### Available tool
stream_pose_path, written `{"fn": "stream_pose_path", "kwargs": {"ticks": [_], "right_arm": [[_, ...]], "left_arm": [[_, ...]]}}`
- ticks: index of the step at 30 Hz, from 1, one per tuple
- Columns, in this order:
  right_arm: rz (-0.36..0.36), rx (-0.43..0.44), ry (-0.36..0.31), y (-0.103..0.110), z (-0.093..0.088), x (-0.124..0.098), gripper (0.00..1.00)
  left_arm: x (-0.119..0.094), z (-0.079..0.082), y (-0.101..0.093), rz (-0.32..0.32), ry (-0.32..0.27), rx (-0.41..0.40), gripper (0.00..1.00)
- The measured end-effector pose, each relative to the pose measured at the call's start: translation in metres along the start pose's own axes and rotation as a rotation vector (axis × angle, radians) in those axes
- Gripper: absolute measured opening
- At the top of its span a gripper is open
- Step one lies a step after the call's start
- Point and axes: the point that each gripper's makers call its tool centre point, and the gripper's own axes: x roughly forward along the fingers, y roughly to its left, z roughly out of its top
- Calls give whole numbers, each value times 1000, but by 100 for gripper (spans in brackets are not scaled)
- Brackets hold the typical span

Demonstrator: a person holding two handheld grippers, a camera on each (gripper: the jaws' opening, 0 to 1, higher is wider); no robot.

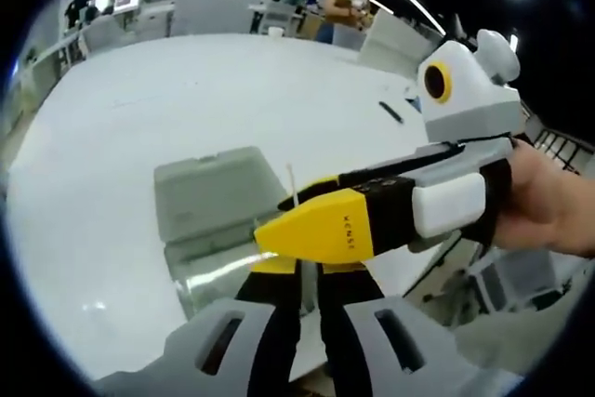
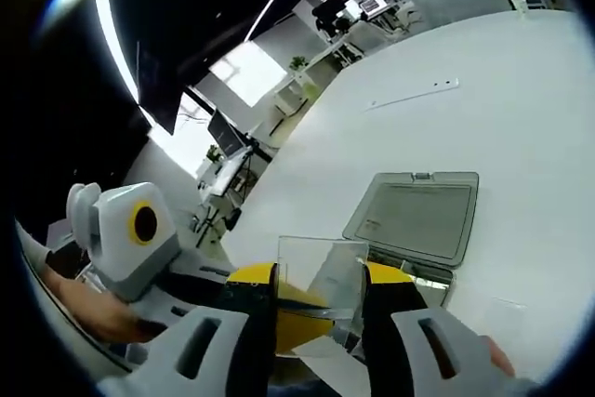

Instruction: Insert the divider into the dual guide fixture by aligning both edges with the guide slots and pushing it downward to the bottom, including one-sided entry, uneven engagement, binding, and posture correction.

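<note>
right hand-held gripper [image 2: 316, 318]: clamped on clear divider [image 2: 321, 271] | left hand-held gripper [image 1: 311, 299]: apparently closed on divider edge, view poor | grey fixture [image 2: 418, 216] on white worktop [image 2: 521, 99]

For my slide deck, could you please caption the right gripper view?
Right gripper holding a clear divider upright above the open gray box on a white table, left gripper alongside.

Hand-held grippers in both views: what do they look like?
Each hand-held gripper has yellow wedge-shaped jaw tips on black fingers, a grey body with slotted cut-outs, and a white-grey housing. The right hand-held gripper carries small dark lettering on its yellow tip; the left hand-held gripper shows the same colours.
</note>
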Motion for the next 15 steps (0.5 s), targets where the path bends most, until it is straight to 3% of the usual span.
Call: {"fn": "stream_pose_path", "kwargs": {"ticks": [15], "right_arm": [[16, 5, -22, 3, 7, 0, 35]], "left_arm": [[-5, 4, 4, -75, 30, -43, 1]]}}
